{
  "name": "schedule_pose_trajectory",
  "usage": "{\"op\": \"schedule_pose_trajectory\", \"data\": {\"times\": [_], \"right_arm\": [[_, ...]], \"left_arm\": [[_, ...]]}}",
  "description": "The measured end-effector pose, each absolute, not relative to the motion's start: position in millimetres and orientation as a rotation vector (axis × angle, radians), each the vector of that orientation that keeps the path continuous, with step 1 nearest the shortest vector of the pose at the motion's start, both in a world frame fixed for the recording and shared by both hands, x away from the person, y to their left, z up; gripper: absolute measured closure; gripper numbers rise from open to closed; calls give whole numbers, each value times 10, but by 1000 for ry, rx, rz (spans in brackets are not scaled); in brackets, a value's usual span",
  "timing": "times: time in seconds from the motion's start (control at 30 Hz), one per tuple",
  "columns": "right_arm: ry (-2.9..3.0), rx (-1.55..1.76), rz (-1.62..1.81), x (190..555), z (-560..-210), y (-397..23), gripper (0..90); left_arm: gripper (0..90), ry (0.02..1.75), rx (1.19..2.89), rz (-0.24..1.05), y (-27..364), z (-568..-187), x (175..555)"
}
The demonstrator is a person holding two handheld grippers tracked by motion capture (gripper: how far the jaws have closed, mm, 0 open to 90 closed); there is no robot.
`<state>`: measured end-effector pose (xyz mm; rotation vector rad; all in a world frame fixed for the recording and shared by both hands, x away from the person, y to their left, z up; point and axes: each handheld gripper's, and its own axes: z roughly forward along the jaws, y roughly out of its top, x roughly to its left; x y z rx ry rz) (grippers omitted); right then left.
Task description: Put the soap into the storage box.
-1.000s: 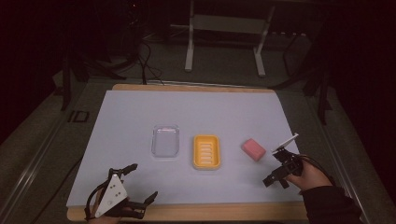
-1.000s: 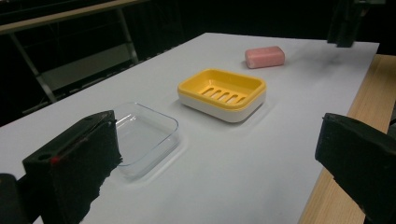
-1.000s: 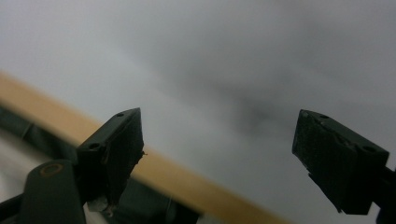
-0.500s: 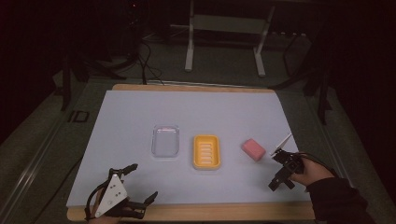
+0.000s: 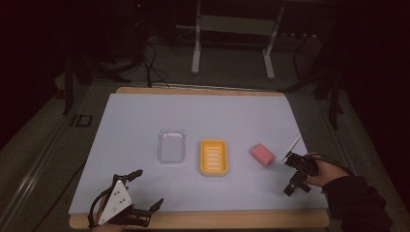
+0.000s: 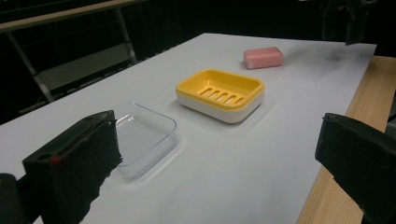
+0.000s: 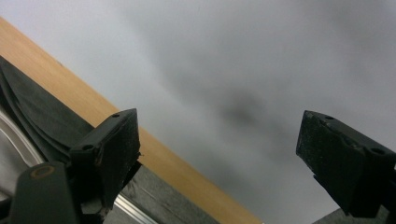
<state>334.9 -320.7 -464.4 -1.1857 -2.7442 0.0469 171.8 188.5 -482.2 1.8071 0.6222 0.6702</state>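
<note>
White table (image 5: 145, 121); both tools (image 5: 145, 191) (image 5: 294, 174) wide open, empty.

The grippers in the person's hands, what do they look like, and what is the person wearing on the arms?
Both are black frame tools with two blocky black jaws. The left tool carries a grey three-cornered plate on top, dotted with small holes. The right tool has a thin white strip sticking up from it. A dark sleeve covers the right forearm.

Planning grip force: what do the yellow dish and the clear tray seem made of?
Yellow soap dish: looks like glossy moulded plastic, slotted yellow insert on a white base. Clear tray: transparent, shiny, thin-walled, probably plastic, though glass cannot be ruled out.
</note>
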Motion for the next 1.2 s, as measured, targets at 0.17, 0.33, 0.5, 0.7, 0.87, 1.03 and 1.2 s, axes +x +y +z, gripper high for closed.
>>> {"op": "schedule_pose_trajectory", "data": {"times": [0.17,0.33,0.5,0.7,0.87,1.03,1.2], "right_arm": [[-2759,-1191,28,3450,-4613,-3201,134],[-2772,-1177,29,3509,-4603,-3162,134],[-2802,-1148,-12,3612,-4625,-3077,132],[-2802,-1144,-95,3689,-4632,-3042,132],[-2809,-1169,-149,3789,-4636,-2989,136],[-2832,-1157,-204,3873,-4607,-2925,145],[-2861,-1125,-267,3949,-4576,-2859,152]], "left_arm": [[3,624,1804,668,1883,-4824,1719],[3,624,1805,668,1882,-4825,1720],[2,622,1805,665,1886,-4823,1718],[3,624,1806,663,1885,-4825,1718],[3,627,1805,665,1891,-4825,1710],[3,628,1804,667,1898,-4826,1704],[3,632,1798,666,1909,-4826,1693]]}}
